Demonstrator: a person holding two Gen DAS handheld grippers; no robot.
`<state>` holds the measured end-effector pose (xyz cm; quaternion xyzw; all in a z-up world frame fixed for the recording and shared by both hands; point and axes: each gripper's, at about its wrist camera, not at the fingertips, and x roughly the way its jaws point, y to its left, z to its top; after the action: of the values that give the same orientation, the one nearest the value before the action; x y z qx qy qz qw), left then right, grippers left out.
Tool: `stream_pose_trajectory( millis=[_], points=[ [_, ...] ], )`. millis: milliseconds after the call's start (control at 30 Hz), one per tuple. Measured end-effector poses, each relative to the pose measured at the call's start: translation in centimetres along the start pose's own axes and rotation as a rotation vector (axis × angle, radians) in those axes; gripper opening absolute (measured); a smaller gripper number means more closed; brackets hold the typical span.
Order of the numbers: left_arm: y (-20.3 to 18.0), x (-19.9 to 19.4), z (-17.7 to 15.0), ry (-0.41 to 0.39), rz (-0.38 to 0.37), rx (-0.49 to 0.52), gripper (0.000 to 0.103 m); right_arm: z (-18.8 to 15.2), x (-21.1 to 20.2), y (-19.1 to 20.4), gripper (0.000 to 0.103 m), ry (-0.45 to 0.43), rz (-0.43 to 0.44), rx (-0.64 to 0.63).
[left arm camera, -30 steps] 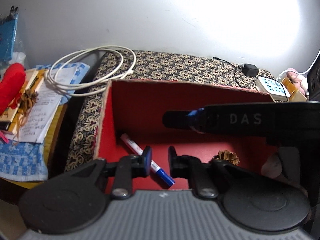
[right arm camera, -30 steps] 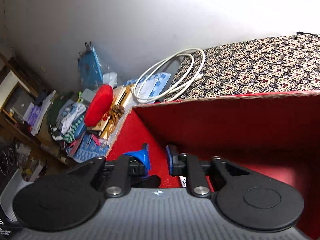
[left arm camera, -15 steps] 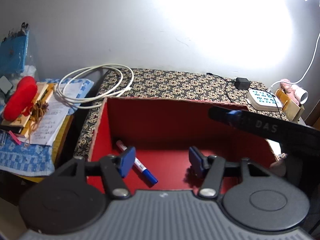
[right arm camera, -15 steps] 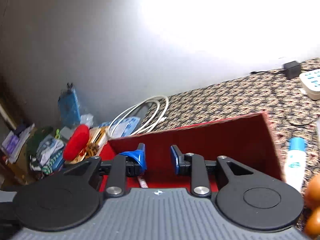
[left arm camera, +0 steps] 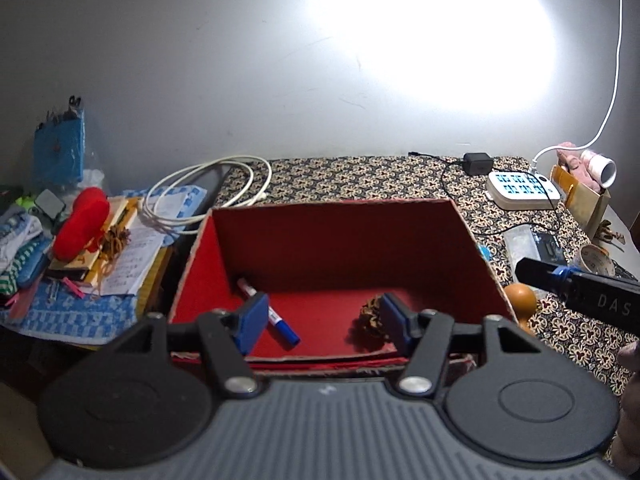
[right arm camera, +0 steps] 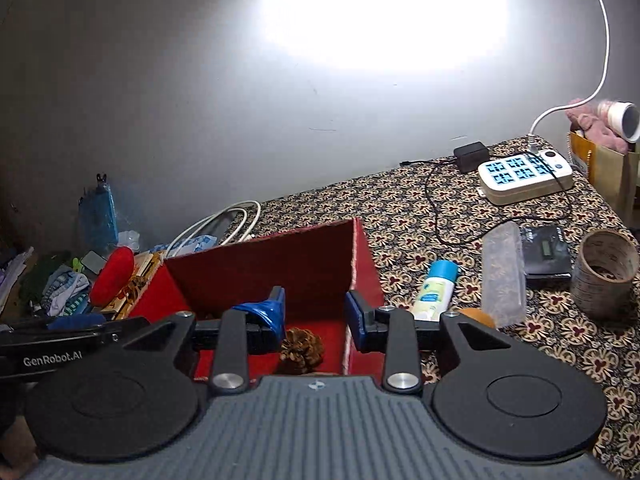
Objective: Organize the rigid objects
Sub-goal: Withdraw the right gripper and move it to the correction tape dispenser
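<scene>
A red open box [left arm camera: 336,240] stands on the patterned cloth; it also shows in the right wrist view [right arm camera: 260,268]. Inside lie a blue-capped marker [left arm camera: 268,312] and a pine cone [left arm camera: 370,318], the cone also in the right wrist view [right arm camera: 302,346]. My left gripper [left arm camera: 320,322] is open and empty above the box's near edge. My right gripper [right arm camera: 316,318] is open and empty over the box's right end. A white tube with a blue cap [right arm camera: 434,290], a clear case [right arm camera: 502,276] and an orange ball [right arm camera: 476,316] lie right of the box.
A cardboard cup [right arm camera: 604,272], a black device [right arm camera: 546,254], a white power strip [right arm camera: 524,174] with black cable and a gold bag [right arm camera: 608,176] sit at the right. A white coiled cable [left arm camera: 204,194], a red cushion [left arm camera: 80,222] and papers lie left.
Both grippers pulled back and up from inside the box and opened wide. The marker, earlier between my left fingers, now lies free on the box floor.
</scene>
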<state>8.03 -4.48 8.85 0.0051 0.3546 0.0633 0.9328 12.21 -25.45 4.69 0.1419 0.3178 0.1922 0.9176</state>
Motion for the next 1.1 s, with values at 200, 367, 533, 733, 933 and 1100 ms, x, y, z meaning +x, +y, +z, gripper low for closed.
stream_pose_trajectory(
  millis=[200,367,533,733,933,1100],
  points=[
    [-2.2,-1.2,-1.9,0.003,0.012,0.001,0.062,-2.2,-2.5,-1.6,0.017,-0.004,0.004,0.018],
    [-3.0,-1.0,-3.4,0.048,0.024,-0.008,0.062,-4.2,-2.6,-2.3,0.017,0.087,0.007,0.05],
    [-2.9,-0.5,-4.4,0.088,0.022,-0.028,0.062,-5.8,-1.8,-2.7,0.017,0.209,0.054,0.113],
    [-1.0,2.1,-6.7,0.218,-0.072,-0.082,0.062,-7.3,-1.0,-2.7,0.016,0.273,0.059,0.141],
    [1.3,3.4,-10.1,0.26,-0.254,-0.135,0.064,-9.0,-0.3,-2.7,0.014,0.334,0.076,0.157],
    [1.4,4.3,-12.8,0.28,-0.374,-0.162,0.088,-10.5,0.4,-2.5,0.012,0.369,0.094,0.189]
  ],
)
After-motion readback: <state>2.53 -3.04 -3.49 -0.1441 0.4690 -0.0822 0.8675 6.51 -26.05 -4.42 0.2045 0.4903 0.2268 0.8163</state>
